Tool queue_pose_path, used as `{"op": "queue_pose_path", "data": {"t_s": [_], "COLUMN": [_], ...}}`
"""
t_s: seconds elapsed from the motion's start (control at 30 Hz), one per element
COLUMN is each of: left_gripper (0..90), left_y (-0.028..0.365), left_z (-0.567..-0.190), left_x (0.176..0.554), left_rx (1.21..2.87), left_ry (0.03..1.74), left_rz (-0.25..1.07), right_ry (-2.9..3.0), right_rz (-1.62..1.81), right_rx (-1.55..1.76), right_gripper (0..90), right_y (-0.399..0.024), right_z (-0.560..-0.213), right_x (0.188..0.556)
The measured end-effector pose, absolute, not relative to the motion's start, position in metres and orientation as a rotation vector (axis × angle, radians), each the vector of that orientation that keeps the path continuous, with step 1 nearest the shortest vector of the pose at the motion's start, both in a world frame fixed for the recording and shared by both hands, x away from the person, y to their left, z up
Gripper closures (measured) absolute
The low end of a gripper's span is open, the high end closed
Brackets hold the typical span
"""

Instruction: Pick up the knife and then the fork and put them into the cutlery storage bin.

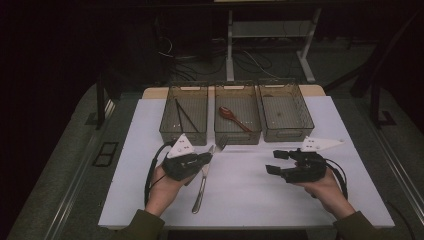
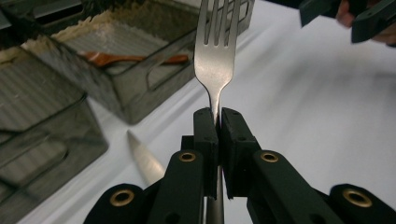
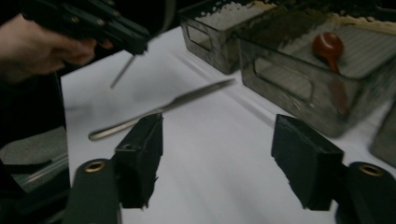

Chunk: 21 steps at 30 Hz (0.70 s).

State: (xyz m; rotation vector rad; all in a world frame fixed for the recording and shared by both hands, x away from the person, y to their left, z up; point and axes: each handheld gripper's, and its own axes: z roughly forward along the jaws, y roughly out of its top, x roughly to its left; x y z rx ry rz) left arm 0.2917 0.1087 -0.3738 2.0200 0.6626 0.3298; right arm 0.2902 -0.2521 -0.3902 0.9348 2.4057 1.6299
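Holding the fork (image 2: 215, 56) by its neck, my left gripper (image 2: 217, 122) has its jaws pressed tight on the metal, and in the left gripper view the tines point up toward twelve o'clock, lifted off the white table (image 1: 250, 190). Just at seven o'clock of that grip lies the knife (image 1: 200, 187), flat on the table and close under the raised fork. My right gripper (image 1: 278, 161) hovers well apart at three o'clock, jaws spread with nothing between them. Three clear bins stand in a row at twelve o'clock: the left bin (image 1: 184, 114) holds dark chopsticks (image 1: 185, 116), the middle bin (image 1: 237, 114) holds a red-brown spoon (image 1: 233, 118), and the right bin (image 1: 286, 111) is nearest my right gripper.
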Motion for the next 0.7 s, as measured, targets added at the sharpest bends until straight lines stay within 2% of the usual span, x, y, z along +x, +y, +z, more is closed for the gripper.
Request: {"op": "queue_pose_path", "data": {"t_s": [0.33, 0.5, 0.7], "left_gripper": [84.9, 84.9, 84.9], "left_y": [0.061, 0.051, 0.051], "left_z": [-0.374, -0.374, -0.375], "left_x": [0.300, 0.300, 0.299], "left_rx": [2.016, 2.011, 1.999], "left_ry": [0.629, 0.619, 0.625], "left_rz": [0.315, 0.327, 0.344], "right_ry": [2.382, 2.344, 2.347], "right_rz": [1.747, 1.795, 1.812], "right_rx": [0.913, 0.988, 1.040], "right_gripper": [48.5, 54.5, 68.2], "right_y": [-0.211, -0.203, -0.198], "right_z": [-0.375, -0.374, -0.376], "right_x": [0.315, 0.326, 0.336]}}
